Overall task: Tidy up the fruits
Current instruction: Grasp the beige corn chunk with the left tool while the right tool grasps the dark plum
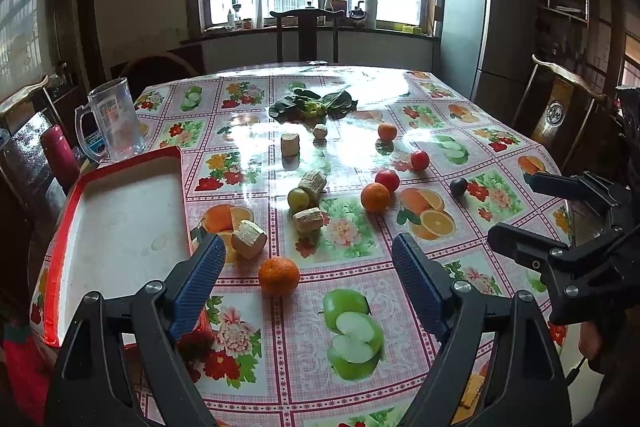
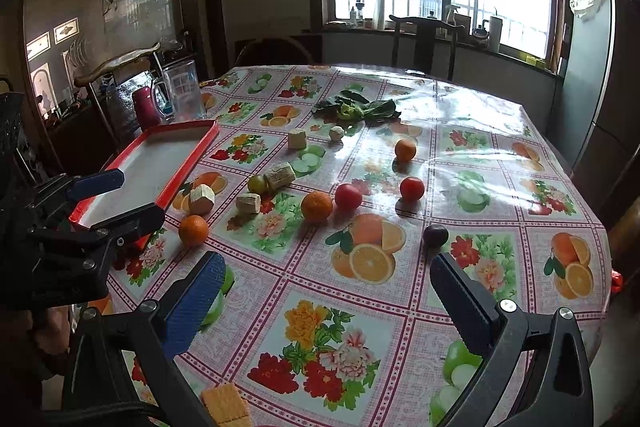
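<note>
**Both grippers wide apart above a fruit-strewn table**

The left gripper (image 1: 306, 261) hovers with jaws released, a round orange tangerine (image 1: 279, 275) on the table between its blue pads. Just left lies the red-rimmed white plastic tray (image 1: 120, 227), holding nothing. The right gripper (image 2: 326, 277) is also released, grasping nothing, near a dark purple plum (image 2: 435, 235). Farther off sit two red tomatoes (image 2: 348, 196), more tangerines and a green lime (image 2: 257, 183), among pale cut cane pieces (image 2: 248, 203).
</note>
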A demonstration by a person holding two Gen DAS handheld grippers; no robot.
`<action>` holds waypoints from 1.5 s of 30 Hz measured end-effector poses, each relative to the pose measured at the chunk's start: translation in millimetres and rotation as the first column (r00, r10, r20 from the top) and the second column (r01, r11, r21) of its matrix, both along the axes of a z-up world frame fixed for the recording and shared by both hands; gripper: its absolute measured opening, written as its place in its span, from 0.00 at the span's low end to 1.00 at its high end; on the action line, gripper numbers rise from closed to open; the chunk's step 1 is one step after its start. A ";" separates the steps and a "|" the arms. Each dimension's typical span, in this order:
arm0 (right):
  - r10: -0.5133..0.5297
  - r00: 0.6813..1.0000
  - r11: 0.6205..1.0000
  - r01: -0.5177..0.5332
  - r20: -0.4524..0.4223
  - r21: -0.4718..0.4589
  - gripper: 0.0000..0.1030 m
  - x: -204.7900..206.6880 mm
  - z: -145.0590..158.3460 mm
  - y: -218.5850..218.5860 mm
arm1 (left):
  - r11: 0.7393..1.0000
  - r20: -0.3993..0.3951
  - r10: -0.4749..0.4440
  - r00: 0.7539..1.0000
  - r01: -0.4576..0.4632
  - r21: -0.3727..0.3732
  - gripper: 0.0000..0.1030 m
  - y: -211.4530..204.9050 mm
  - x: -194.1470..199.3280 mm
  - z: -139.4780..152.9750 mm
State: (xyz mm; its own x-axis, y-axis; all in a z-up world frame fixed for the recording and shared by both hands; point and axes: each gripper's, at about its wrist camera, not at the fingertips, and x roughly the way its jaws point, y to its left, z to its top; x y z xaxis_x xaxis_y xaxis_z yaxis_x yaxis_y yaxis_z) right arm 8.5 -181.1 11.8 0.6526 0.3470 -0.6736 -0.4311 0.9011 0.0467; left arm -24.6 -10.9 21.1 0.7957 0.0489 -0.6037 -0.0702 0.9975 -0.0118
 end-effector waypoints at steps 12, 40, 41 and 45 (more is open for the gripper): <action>-0.036 0.999 0.999 0.037 -0.030 0.022 1.00 3.4 -7.5 -17.9 | 1.000 -0.027 -0.014 1.000 0.014 -0.004 0.83 -4.2 3.0 -7.6; -0.140 0.976 0.990 0.143 -0.166 0.006 0.89 92.0 -59.3 -45.5 | 0.996 -0.204 -0.055 0.977 0.039 -0.080 0.80 18.0 89.0 -51.9; -0.144 0.975 0.989 0.146 -0.171 -0.004 0.88 97.7 -62.5 -46.0 | 0.996 -0.215 -0.055 0.975 0.039 -0.077 0.79 17.4 93.8 -54.5; -0.172 0.967 0.985 0.163 -0.190 -0.060 0.75 120.0 -77.1 -46.8 | 0.997 -0.225 -0.067 0.972 0.055 -0.063 0.70 13.0 108.6 -58.6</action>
State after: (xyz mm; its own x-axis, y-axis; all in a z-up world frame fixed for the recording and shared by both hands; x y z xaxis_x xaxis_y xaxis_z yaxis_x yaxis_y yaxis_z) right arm 128.5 -227.8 -65.3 0.5544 0.2114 -0.8050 -0.2605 0.9627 0.0734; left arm 84.0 2.1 -37.5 0.6382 -0.0346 -0.7691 -0.0166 0.9981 -0.0588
